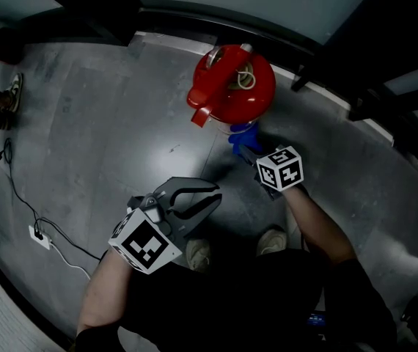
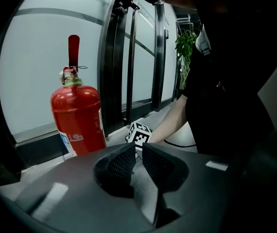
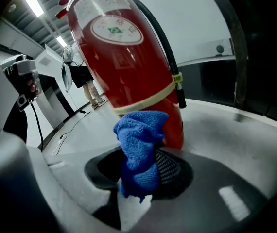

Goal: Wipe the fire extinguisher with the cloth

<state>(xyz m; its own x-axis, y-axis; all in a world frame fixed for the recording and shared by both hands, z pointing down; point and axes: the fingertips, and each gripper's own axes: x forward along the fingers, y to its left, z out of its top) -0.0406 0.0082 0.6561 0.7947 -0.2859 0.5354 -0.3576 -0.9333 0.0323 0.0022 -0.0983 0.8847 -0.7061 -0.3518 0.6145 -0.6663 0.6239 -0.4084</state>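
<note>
A red steel fire extinguisher (image 1: 231, 86) stands upright on the grey concrete floor (image 1: 121, 123), at the floor's far edge by the foot of a glass wall with dark frames (image 2: 116, 62). Its long axis is vertical. In the left gripper view the red lever at its top (image 2: 73, 50) points straight up. In the right gripper view a black hose (image 3: 165, 47) runs down its side past a cream band (image 3: 143, 101) around the lower body.

The right gripper (image 1: 247, 151) has its jaws clamped on a bunched blue terry cloth (image 3: 141, 144). The cloth's upper end lies against the cylinder below the cream band, near the base. From the head view the cloth (image 1: 243, 136) shows on the near side of the extinguisher, with nothing between the two.

The left gripper (image 1: 210, 196) is held well apart from the extinguisher, above the middle of the floor. Its jaws are drawn almost together, with only a slit between the pads (image 2: 121, 161), and nothing in them. Its own view looks across at the extinguisher and the right gripper's marker cube (image 2: 139, 133).

The person's pale shoes (image 1: 198, 254) are just under the grippers. A white power strip (image 1: 39, 235) with a black cable (image 1: 11, 182) lies near the floor's left edge, and another person's feet (image 1: 0, 101) stand further along that edge. A green plant (image 2: 186, 45) stands along the glass wall
</note>
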